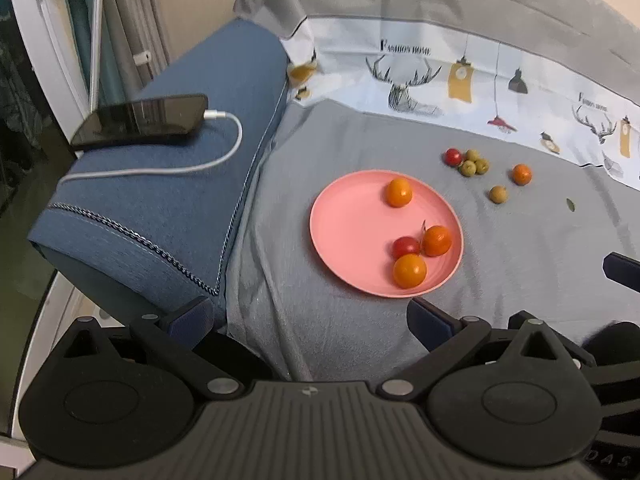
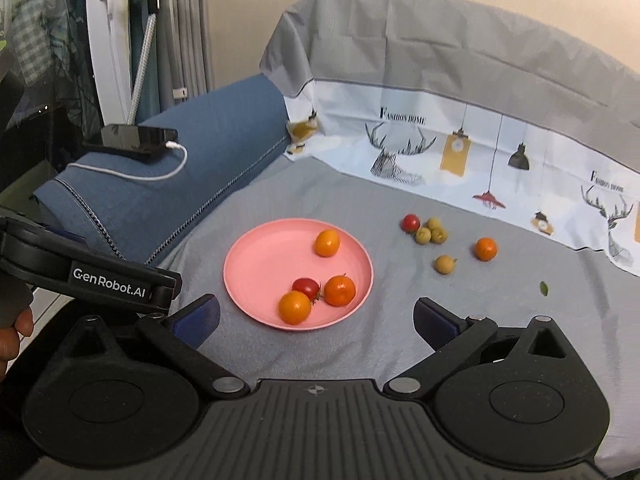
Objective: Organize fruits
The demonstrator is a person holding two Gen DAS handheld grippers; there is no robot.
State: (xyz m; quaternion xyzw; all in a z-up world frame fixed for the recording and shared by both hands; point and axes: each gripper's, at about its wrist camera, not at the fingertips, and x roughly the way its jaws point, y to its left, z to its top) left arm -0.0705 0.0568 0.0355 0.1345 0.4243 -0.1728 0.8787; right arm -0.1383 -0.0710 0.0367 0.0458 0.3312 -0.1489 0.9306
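Fruits: in the left wrist view, three oranges (image 1: 409,271) and a tomato (image 1: 405,247) lie on the plate (image 1: 348,232); others sit on the cloth (image 1: 520,248) beyond. Left gripper (image 1: 310,314) gapes, empty. In the right wrist view, right gripper (image 2: 316,316) also stands wide apart, empty, near the plate (image 2: 256,264).

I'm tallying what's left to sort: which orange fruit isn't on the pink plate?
The lone orange fruit on the grey cloth, right of the green cluster; the other three sit on the pink plate.
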